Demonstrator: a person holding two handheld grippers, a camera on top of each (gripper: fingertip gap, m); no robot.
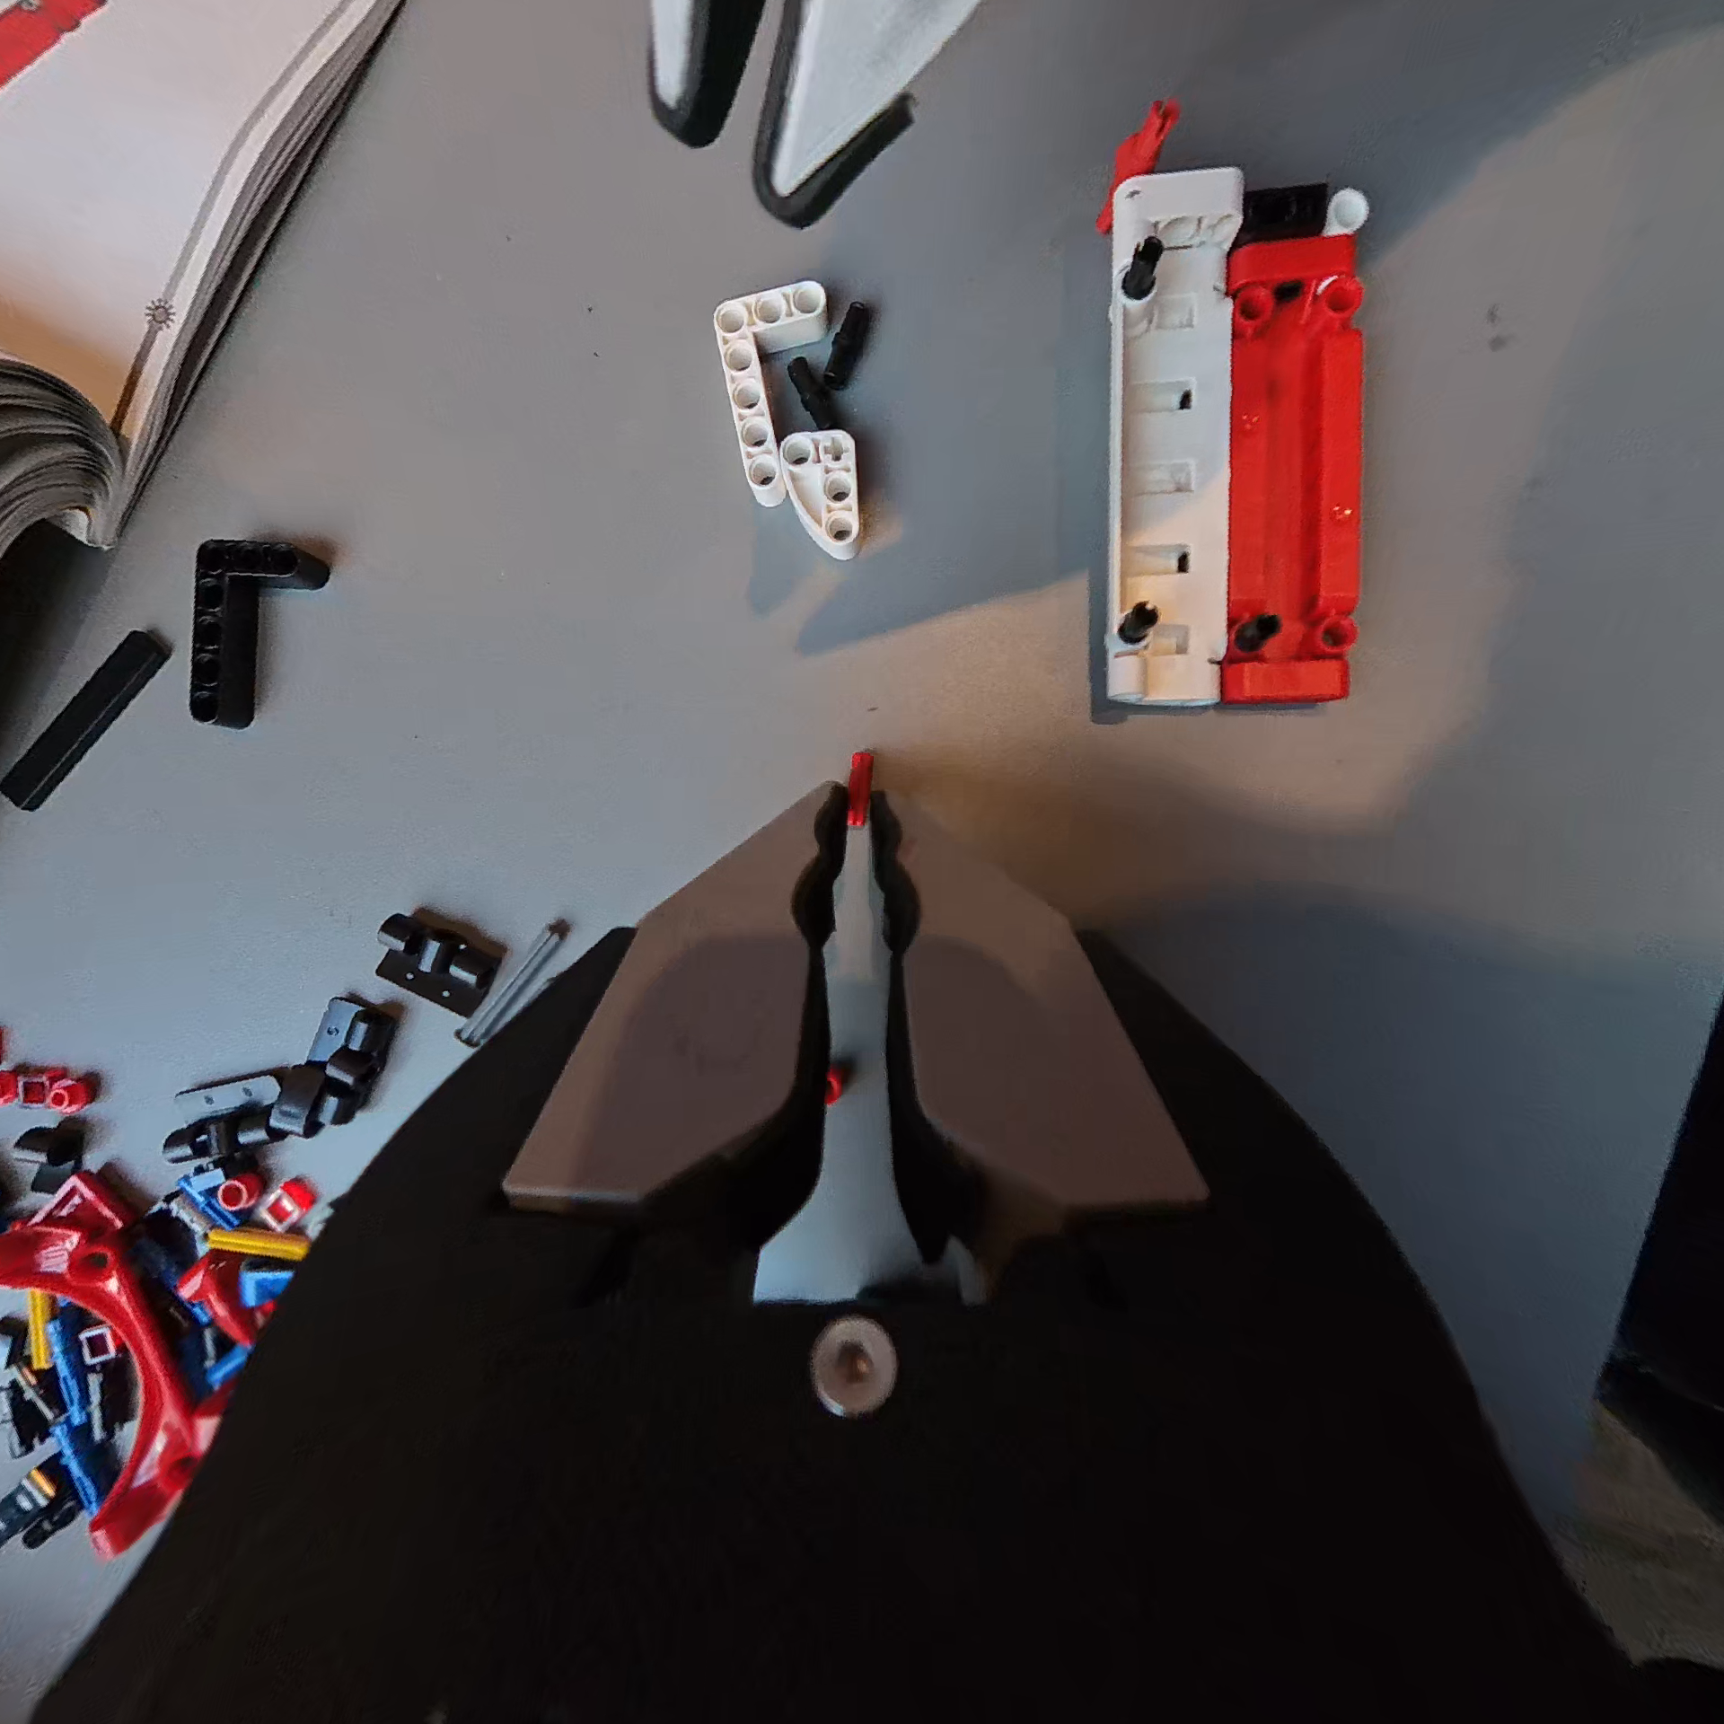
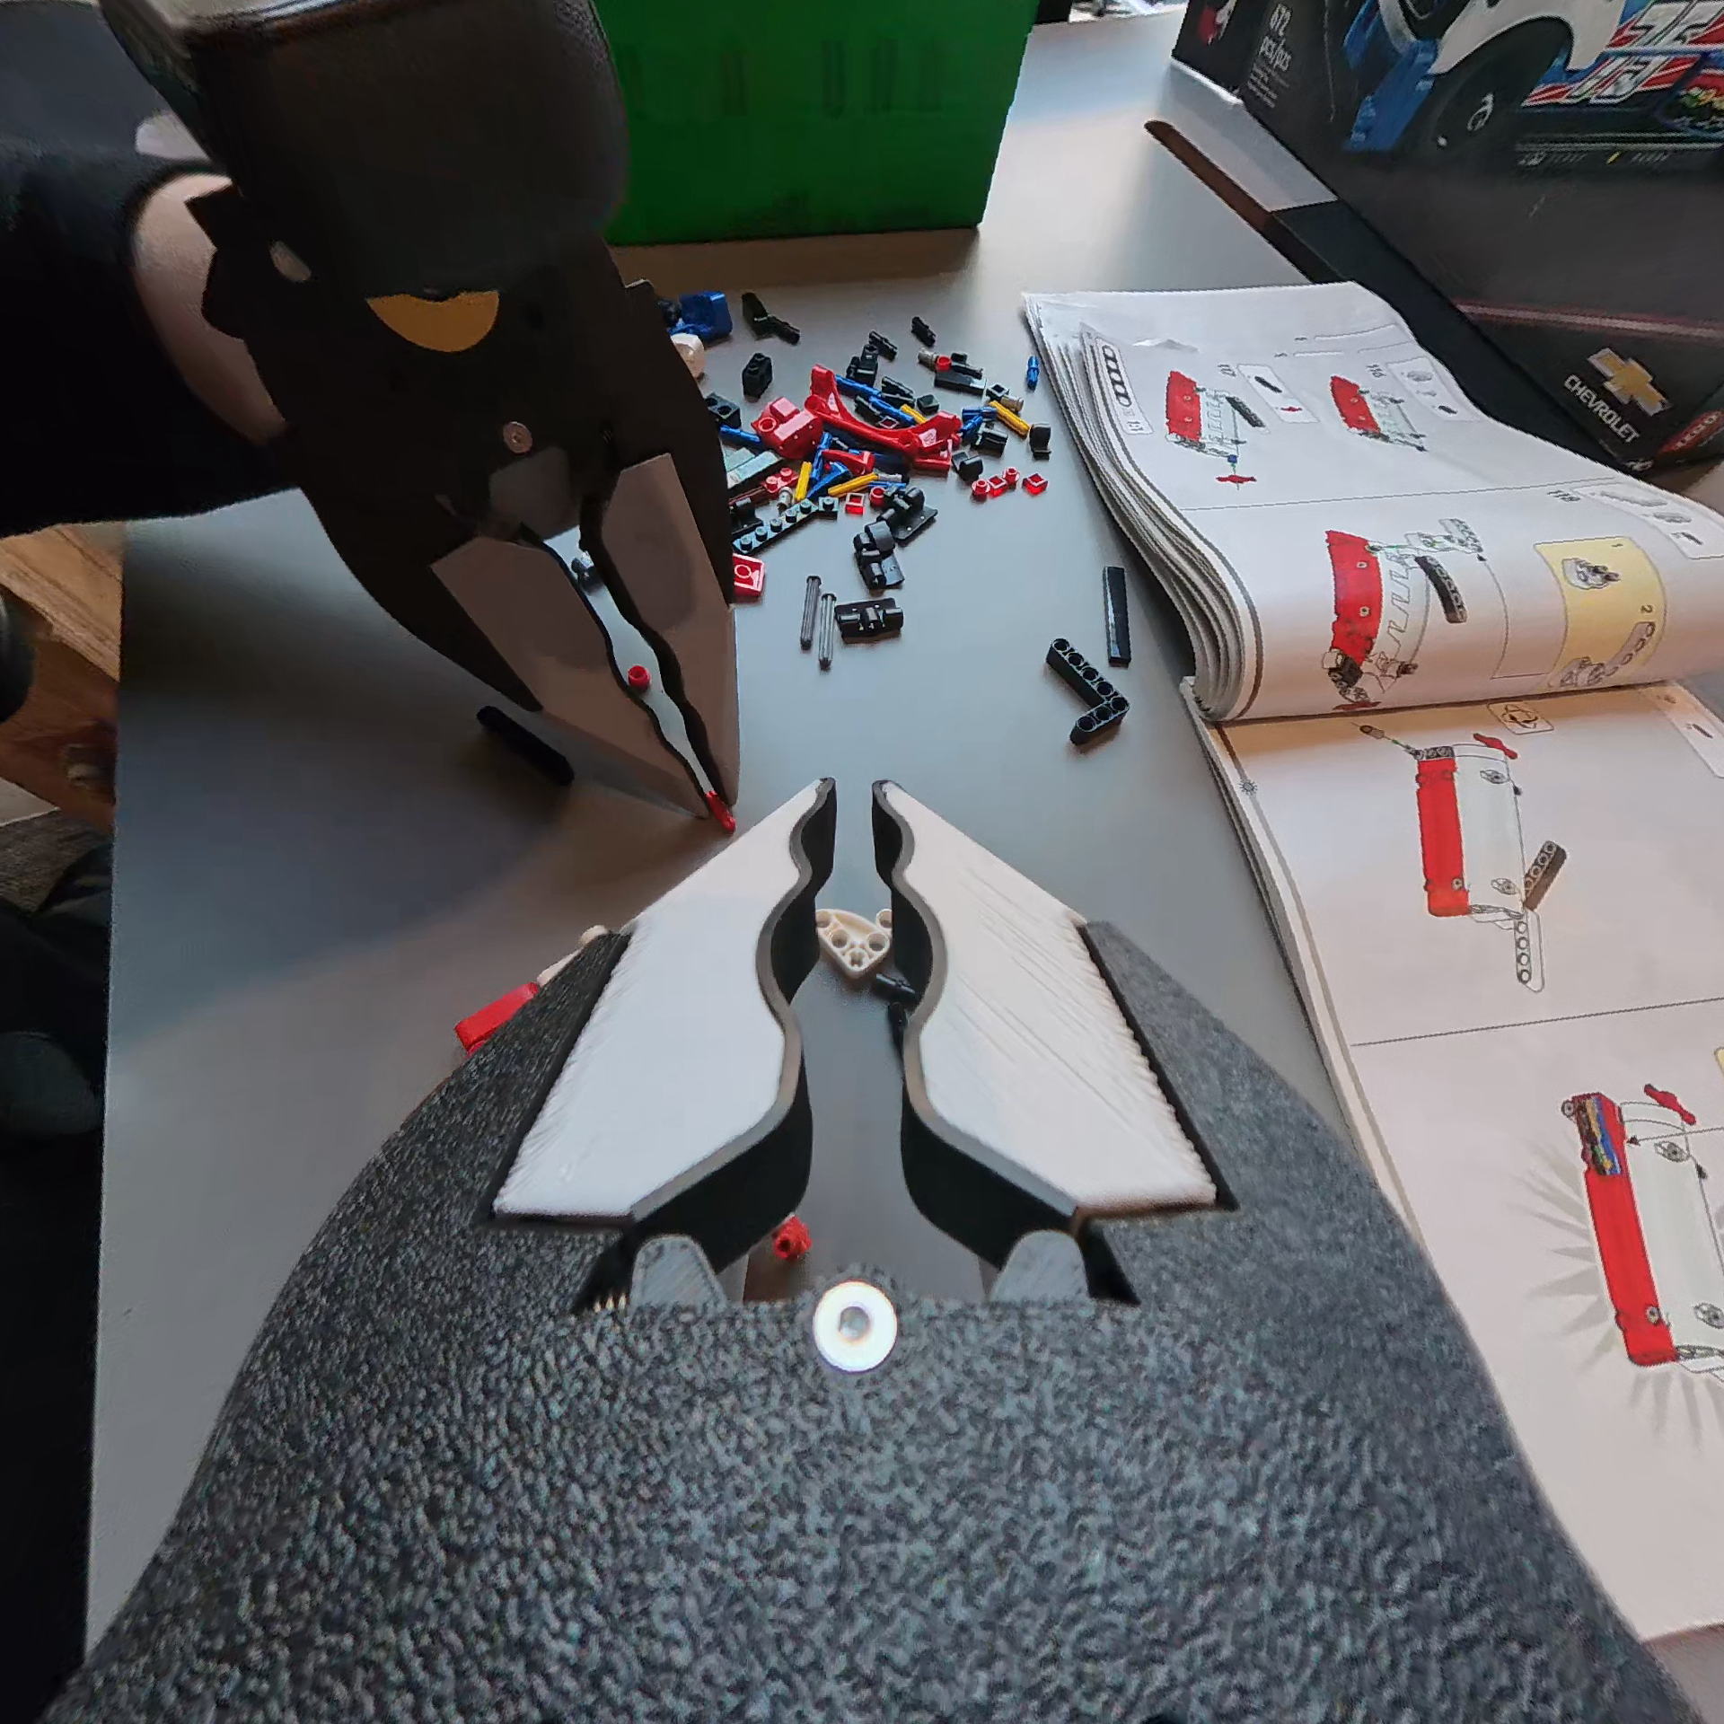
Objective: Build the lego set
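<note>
My left gripper (image 1: 860, 810) is shut on a small red pin (image 1: 860, 788), held at its tips just above the grey table; it also shows in the right wrist view (image 2: 716, 810) with the red pin (image 2: 720, 813). A half-built red and white assembly (image 1: 1231, 448) lies to the right ahead of it. A white L-beam (image 1: 756, 373), a small white angled piece (image 1: 828, 490) and black pins (image 1: 826, 359) lie ahead in the middle. My right gripper (image 2: 854, 793) is slightly open and empty, its tips over the white angled piece (image 2: 854, 944).
An open instruction booklet (image 2: 1455, 653) lies on the right, the set's box (image 2: 1493, 140) behind it and a green bin (image 2: 802, 112) at the back. A pile of loose red, blue and black parts (image 2: 868, 438) lies mid-table. A black L-beam (image 1: 229, 625) lies left. The small white angled piece (image 1: 828, 490) is about 6 cm from my left fingertips. It turns up in the right wrist view (image 2: 841, 938) as well.
</note>
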